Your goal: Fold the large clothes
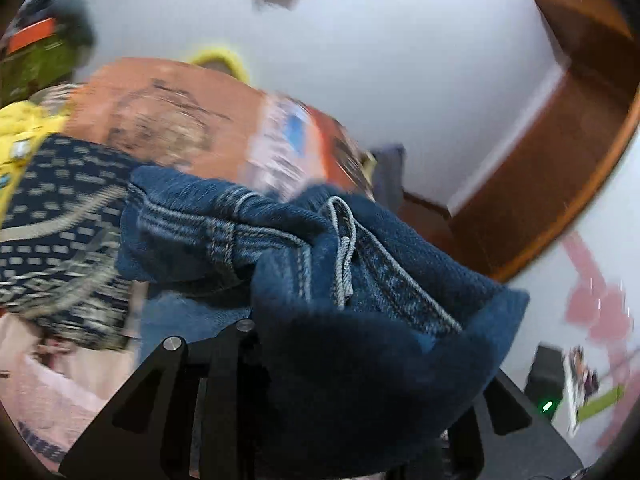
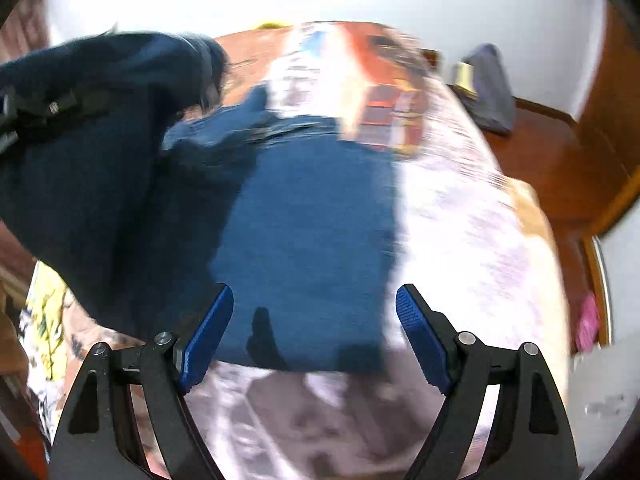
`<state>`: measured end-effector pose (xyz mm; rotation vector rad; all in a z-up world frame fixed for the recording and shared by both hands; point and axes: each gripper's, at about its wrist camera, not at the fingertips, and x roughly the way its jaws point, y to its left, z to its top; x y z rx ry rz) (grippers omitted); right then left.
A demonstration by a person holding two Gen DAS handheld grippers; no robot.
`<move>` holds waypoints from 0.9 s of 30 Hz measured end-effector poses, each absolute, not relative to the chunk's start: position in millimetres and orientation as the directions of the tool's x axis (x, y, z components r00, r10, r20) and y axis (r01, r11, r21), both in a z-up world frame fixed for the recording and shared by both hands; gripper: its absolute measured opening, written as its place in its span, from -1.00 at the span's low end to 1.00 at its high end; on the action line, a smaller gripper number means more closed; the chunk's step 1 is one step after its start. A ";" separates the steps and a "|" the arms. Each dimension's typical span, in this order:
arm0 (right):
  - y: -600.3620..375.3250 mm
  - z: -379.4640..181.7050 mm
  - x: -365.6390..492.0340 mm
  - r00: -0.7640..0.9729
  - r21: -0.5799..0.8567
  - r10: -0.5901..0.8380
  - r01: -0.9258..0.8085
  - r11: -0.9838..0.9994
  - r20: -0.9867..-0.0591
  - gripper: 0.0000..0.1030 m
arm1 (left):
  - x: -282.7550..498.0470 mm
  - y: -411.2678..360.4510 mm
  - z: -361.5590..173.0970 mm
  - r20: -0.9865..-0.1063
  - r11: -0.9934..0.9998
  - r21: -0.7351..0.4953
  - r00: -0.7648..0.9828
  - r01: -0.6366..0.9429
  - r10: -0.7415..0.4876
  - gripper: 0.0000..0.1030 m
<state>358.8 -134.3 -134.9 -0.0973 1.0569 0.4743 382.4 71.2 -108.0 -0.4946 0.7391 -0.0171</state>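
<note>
A pair of blue jeans (image 2: 312,232) lies on the bed, its legs spread flat below my right gripper (image 2: 314,332), which is open and empty just above the fabric. My left gripper (image 1: 320,392) is shut on the jeans' waistband end (image 1: 360,272), with belt loop and seams bunched over its fingers, which are hidden. In the right wrist view that lifted denim (image 2: 92,152) hangs dark at the left, draped over the left gripper.
The bed has a pink and orange patterned sheet (image 2: 472,240). A navy patterned garment (image 1: 60,232) and a yellow cloth (image 1: 20,136) lie at the left. A wooden bed frame (image 1: 560,160) and white wall stand behind. A grey folded item (image 2: 488,88) sits at the bed's far corner.
</note>
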 end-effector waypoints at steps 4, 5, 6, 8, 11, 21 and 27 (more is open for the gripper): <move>-172.7 -136.2 364.1 0.428 0.125 0.277 -0.349 0.929 -0.860 0.57 | 401.3 5.2 -130.5 -0.704 0.943 -0.330 0.676 -0.038 -0.219 -0.48; -178.5 -136.8 366.3 0.433 0.116 0.263 -0.336 0.935 -0.862 0.57 | 402.7 -4.4 -136.9 -0.717 0.951 -0.310 0.660 -0.011 -0.226 -0.47; -184.2 -137.2 367.4 0.436 0.110 0.253 -0.327 0.939 -0.864 0.57 | 404.2 -17.0 -146.2 -0.735 0.954 -0.299 0.632 0.022 -0.245 -0.46; -194.3 -139.2 366.5 0.442 0.095 0.233 -0.313 0.945 -0.866 0.57 | 407.3 -38.1 -168.2 -0.780 0.953 -0.290 0.556 0.084 -0.286 -0.43; -204.8 -142.2 364.2 0.440 0.085 0.220 -0.305 0.948 -0.871 0.57 | 402.4 -52.9 -184.2 -0.801 0.961 -0.237 0.532 0.140 -0.275 -0.35; -216.6 -132.0 346.8 0.473 0.047 0.211 -0.334 0.941 -0.855 0.57 | 389.5 -47.7 -165.0 -0.827 0.962 -0.216 0.491 0.169 -0.273 -0.13; -219.2 -112.5 341.7 0.514 0.062 0.242 -0.342 0.938 -0.823 0.57 | 381.2 -41.3 -143.7 -0.778 0.920 -0.317 0.491 0.232 -0.392 0.31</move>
